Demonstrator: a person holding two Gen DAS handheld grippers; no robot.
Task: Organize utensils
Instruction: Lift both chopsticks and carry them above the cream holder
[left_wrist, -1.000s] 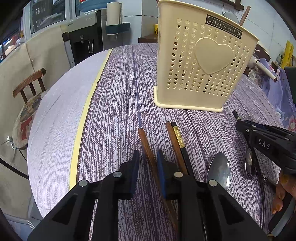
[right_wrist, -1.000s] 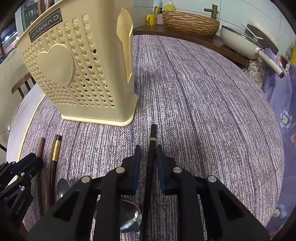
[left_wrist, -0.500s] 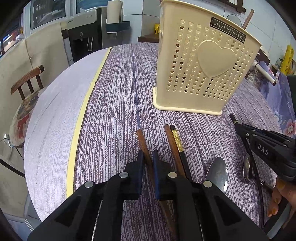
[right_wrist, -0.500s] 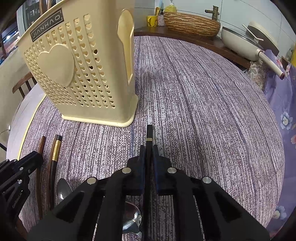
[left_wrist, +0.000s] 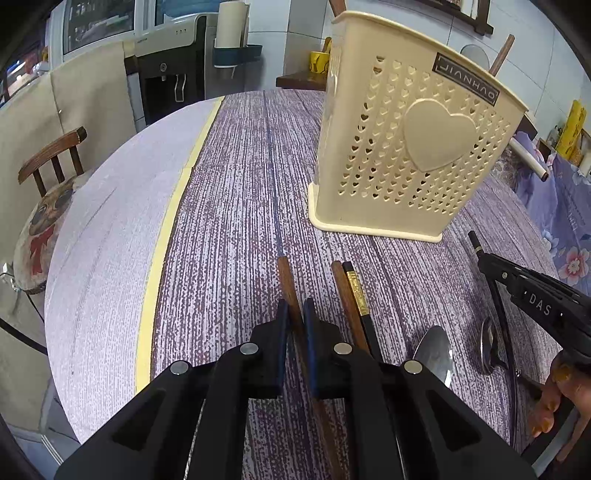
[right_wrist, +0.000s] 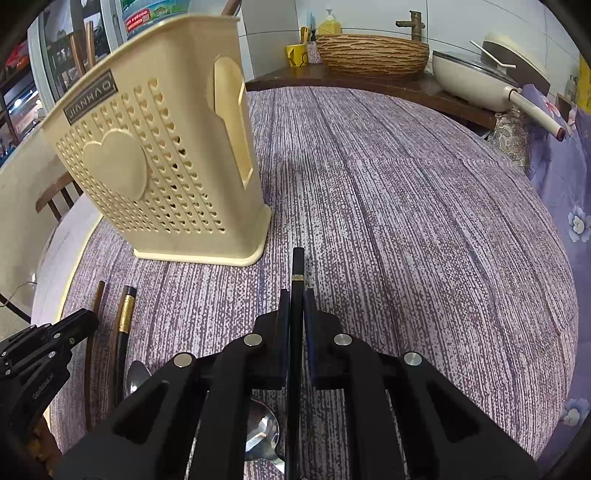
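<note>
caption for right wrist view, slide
Right gripper shut on a black chopstick lying on the purple tablecloth, beside the cream utensil holder.

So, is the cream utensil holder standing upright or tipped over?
Upright. The cream utensil holder stands on its base on the purple tablecloth, open top upward. Stick ends show above its rim; what else it holds cannot be seen.

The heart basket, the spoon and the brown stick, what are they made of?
Heart basket: looks like cream plastic, matte, moulded in one piece with rows of tiny heart holes. Spoon: probably steel, since its bowl is silvery and mirrors the light. Brown stick: likely wood or bamboo, dull reddish brown with faint grain, though it could be lacquered.
</note>
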